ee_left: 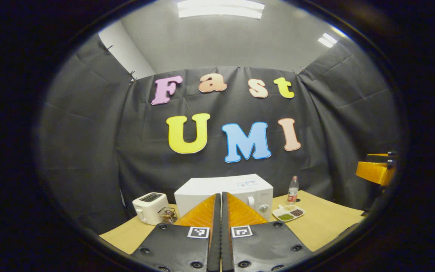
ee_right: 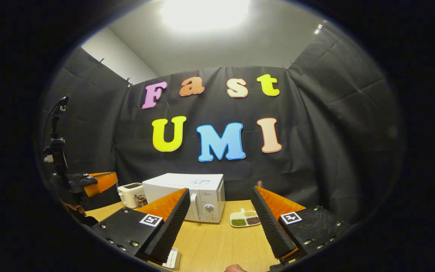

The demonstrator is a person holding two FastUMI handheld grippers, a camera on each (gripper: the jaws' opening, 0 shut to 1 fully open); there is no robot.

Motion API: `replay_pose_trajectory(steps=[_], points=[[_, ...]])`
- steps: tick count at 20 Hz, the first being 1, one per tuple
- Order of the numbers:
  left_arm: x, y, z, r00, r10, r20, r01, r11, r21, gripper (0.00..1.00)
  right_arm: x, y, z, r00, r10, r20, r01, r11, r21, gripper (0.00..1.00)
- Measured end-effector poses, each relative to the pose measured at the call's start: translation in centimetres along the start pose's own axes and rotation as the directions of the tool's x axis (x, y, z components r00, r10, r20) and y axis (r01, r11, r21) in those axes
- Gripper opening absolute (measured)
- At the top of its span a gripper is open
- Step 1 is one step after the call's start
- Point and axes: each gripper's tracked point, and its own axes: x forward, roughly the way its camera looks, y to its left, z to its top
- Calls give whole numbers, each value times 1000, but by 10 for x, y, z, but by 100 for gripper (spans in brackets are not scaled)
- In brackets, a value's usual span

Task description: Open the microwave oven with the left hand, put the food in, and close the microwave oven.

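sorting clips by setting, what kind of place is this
Probably a staged recording booth set up as a kitchen counter, not a real home: black cloth wall behind a wooden table holding a white microwave, a toaster and a divided food dish.

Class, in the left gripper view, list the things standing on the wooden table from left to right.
White toaster → small wire basket → white microwave oven → white divided food tray, with the clear plastic bottle just behind it.
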Motion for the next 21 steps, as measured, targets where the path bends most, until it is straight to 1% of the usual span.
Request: replay_pose_trajectory(steps=[4, 8, 10, 11, 12, 14, 15, 17, 18, 19, 20, 21], points=[[-19, 16, 2, 1000, 7, 0, -7, 1000, -7, 7, -2, 14, 2, 1000, 6, 4, -6, 1000, 0, 98], [-31, 34, -1, 1000, 2, -3, -2, 1000, -29, 7, -2, 28, 2, 1000, -7, 16, 7, 1000, -15, 98], [-37, 46, -3, 1000, 12, 3, -12, 1000, -19, 7, -3, 36, 2, 1000, -10, 16, 11, 1000, -17, 98], [-38, 51, -5, 1000, 16, 3, -16, 1000, -17, 17, -3, 40, 3, 1000, -11, 18, 11, 1000, -22, 98], [-42, 54, -8, 1000, 18, 2, -18, 1000, -19, 29, -4, 44, 4, 1000, -12, 19, 13, 1000, -27, 98], [-47, 59, -10, 1000, 16, 2, -16, 999, -32, 44, -5, 52, 5, 1000, -12, 23, 13, 999, -33, 98], [-48, 63, -12, 1000, 18, 2, -18, 999, -36, 62, -6, 56, 7, 999, -13, 29, 14, 999, -37, 98], [-52, 70, -15, 1000, 21, 1, -21, 999, -43, 79, -9, 61, 9, 999, -14, 35, 15, 999, -47, 98], [-53, 72, -15, 1000, 24, 3, -24, 999, -45, 79, -9, 64, 7, 999, -13, 35, 15, 999, -49, 98], [-54, 76, -15, 1000, 29, 7, -29, 998, -47, 87, -10, 66, 7, 999, -15, 34, 16, 999, -49, 98], [-57, 77, -14, 999, 33, 12, -32, 998, -48, 90, -10, 68, 6, 999, -16, 33, 17, 999, -47, 98], [-59, 80, -13, 999, 38, 17, -37, 998, -46, 92, -11, 70, 6, 999, -16, 33, 17, 999, -46, 98]])
